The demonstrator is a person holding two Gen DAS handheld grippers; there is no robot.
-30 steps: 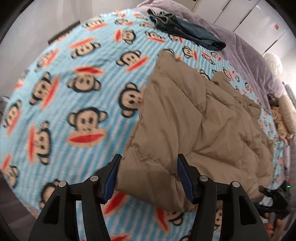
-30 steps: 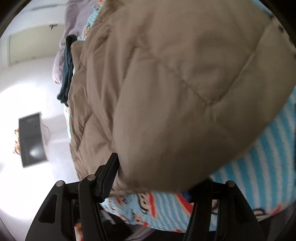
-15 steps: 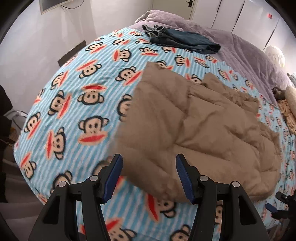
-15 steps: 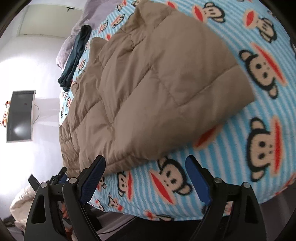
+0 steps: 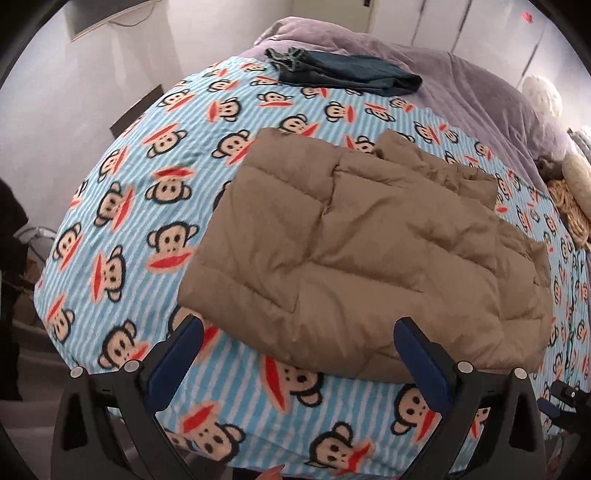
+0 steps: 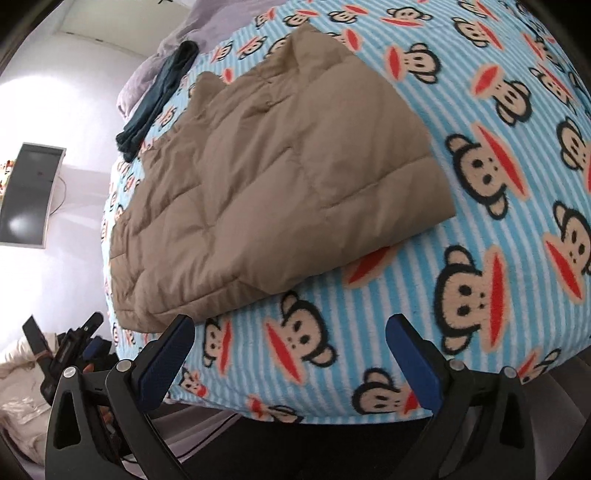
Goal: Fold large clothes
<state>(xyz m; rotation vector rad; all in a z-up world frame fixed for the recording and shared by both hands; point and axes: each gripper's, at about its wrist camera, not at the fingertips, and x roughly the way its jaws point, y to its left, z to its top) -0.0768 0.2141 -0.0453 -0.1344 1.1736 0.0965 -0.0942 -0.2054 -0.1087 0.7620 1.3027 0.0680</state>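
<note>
Tan puffer jacket [image 6: 273,177] is seen lying folded on the monkey-print blanket [image 6: 480,229], toward its left edge. Right gripper [image 6: 291,354] is held wide apart, nothing gripped, just off the near edge.

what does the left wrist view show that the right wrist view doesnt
Only the left wrist view shows the white wardrobe doors and beige pillows. Only the right wrist view shows cream bedding on the floor. Both show the folded tan puffer jacket on the monkey-print blanket, dark jeans, the lavender blanket and open fingers touching nothing.
</note>
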